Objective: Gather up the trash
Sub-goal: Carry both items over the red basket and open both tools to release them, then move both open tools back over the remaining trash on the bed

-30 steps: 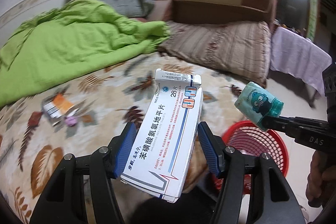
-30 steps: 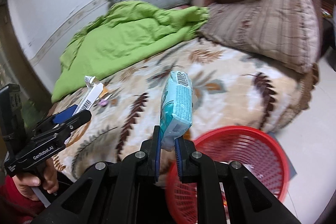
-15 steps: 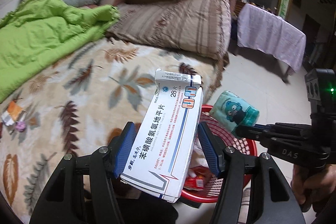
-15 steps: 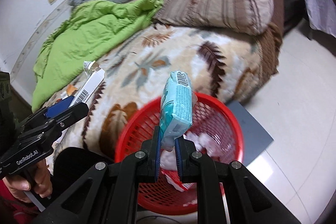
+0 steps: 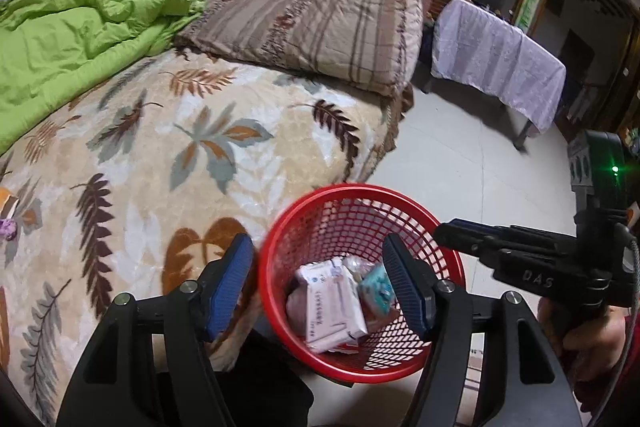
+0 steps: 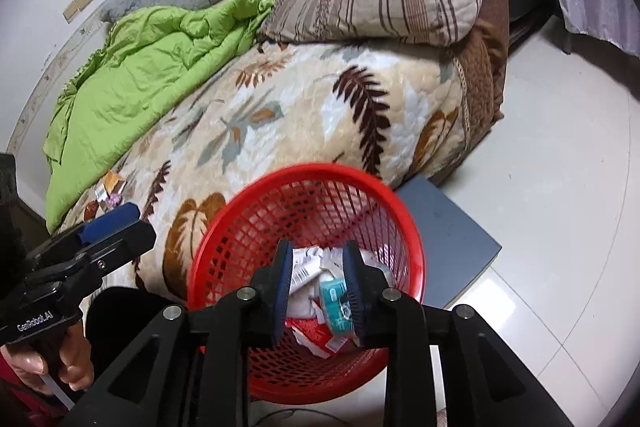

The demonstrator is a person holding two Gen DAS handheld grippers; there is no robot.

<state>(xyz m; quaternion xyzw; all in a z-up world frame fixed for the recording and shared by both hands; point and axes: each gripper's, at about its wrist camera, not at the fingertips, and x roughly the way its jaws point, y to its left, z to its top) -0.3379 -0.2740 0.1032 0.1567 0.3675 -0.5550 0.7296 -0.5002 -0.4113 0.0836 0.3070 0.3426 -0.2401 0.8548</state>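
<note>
step: drop done, white medicine box (image 5: 334, 301) and teal packet (image 6: 338, 303) lie in red basket (image 5: 360, 193) | left gripper (image 5: 320, 285) and right gripper (image 6: 318, 293) spread, jaws just opened, empty | next: fetch small scraps (image 6: 106, 193) from bed

Below the left gripper (image 5: 318, 283), the red basket (image 5: 320, 211) is glossy plastic mesh holding a white cardboard box (image 5: 332, 301) and a shiny teal foil-like packet (image 5: 376, 287). Left of it lies plush leaf-print blanket (image 5: 160, 147); beyond, glossy floor tiles (image 5: 460, 163).
</note>
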